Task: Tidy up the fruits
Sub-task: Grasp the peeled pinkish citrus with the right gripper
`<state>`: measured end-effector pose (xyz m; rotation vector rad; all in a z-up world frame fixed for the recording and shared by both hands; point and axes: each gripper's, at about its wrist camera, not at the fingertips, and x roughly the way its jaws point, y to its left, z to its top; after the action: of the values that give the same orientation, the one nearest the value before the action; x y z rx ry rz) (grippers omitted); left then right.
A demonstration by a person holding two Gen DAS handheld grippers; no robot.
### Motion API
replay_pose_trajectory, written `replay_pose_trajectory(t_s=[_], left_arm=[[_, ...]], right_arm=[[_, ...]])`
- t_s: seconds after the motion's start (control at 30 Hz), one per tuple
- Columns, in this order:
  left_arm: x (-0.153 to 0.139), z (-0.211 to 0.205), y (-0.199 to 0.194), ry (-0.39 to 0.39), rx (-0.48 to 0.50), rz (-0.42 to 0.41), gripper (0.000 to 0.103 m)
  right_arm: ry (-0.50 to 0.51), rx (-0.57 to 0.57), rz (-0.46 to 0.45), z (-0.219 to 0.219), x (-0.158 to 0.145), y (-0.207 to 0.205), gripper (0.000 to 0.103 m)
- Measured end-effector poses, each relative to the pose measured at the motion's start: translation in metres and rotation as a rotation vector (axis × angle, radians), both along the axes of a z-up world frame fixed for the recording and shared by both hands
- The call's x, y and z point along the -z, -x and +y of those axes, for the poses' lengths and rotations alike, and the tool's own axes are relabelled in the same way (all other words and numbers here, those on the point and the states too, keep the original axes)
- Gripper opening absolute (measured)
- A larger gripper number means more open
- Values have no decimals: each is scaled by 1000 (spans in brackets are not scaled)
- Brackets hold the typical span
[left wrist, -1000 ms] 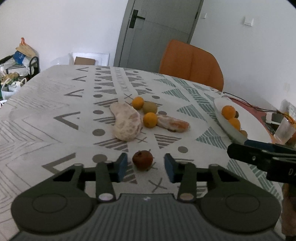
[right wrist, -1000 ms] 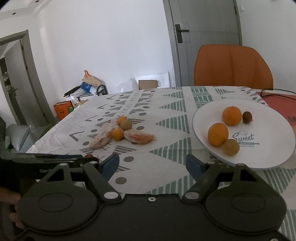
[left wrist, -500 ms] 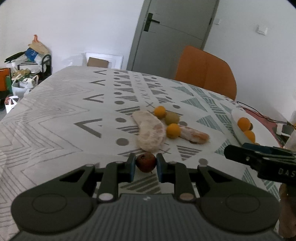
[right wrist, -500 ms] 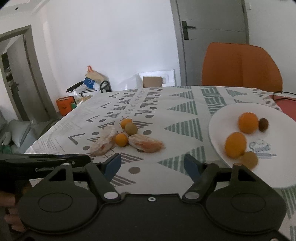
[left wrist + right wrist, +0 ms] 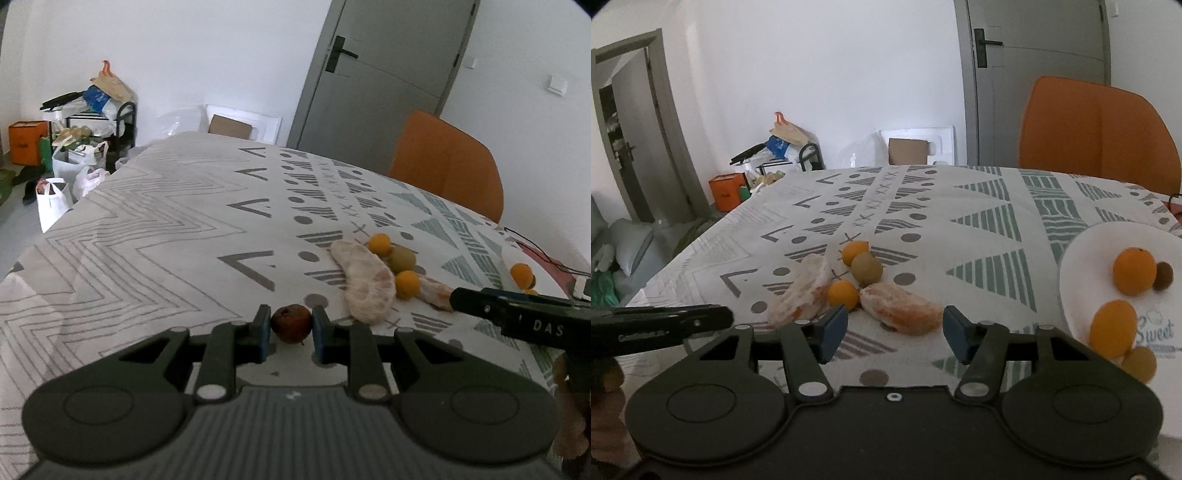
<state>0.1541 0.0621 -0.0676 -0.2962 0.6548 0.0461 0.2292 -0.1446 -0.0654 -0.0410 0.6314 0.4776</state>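
Fruits — small brown fruit (image 5: 291,323) clamped in left gripper (image 5: 289,328); right gripper (image 5: 894,328) spread, empty — round, may slip out if squeezed off-centre.

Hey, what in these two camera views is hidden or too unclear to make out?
- Left wrist view: whether the dark red fruit is off the table; left gripper hides its underside.
- Left wrist view: most of the plate, behind the right gripper.
- Right wrist view: plate's right edge cropped.

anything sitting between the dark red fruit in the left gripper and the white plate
Yes. The left gripper holds the dark red fruit; between it and the white plate lie the peeled fruit pieces, small oranges and the right gripper.
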Motion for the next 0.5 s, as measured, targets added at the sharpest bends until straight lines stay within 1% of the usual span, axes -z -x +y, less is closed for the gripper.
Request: replay_pose_trajectory(t_s=[0.27, 0.47, 0.5], left_arm=[[3, 10, -2, 10, -27, -2, 22], [4, 11, -1, 10, -22, -8, 22], [4, 12, -1, 13, -23, -8, 22]], right_arm=[[27, -6, 7, 7, 4, -19, 56], [36, -21, 25, 13, 9, -29, 56], [36, -22, 33, 14, 11, -29, 54]])
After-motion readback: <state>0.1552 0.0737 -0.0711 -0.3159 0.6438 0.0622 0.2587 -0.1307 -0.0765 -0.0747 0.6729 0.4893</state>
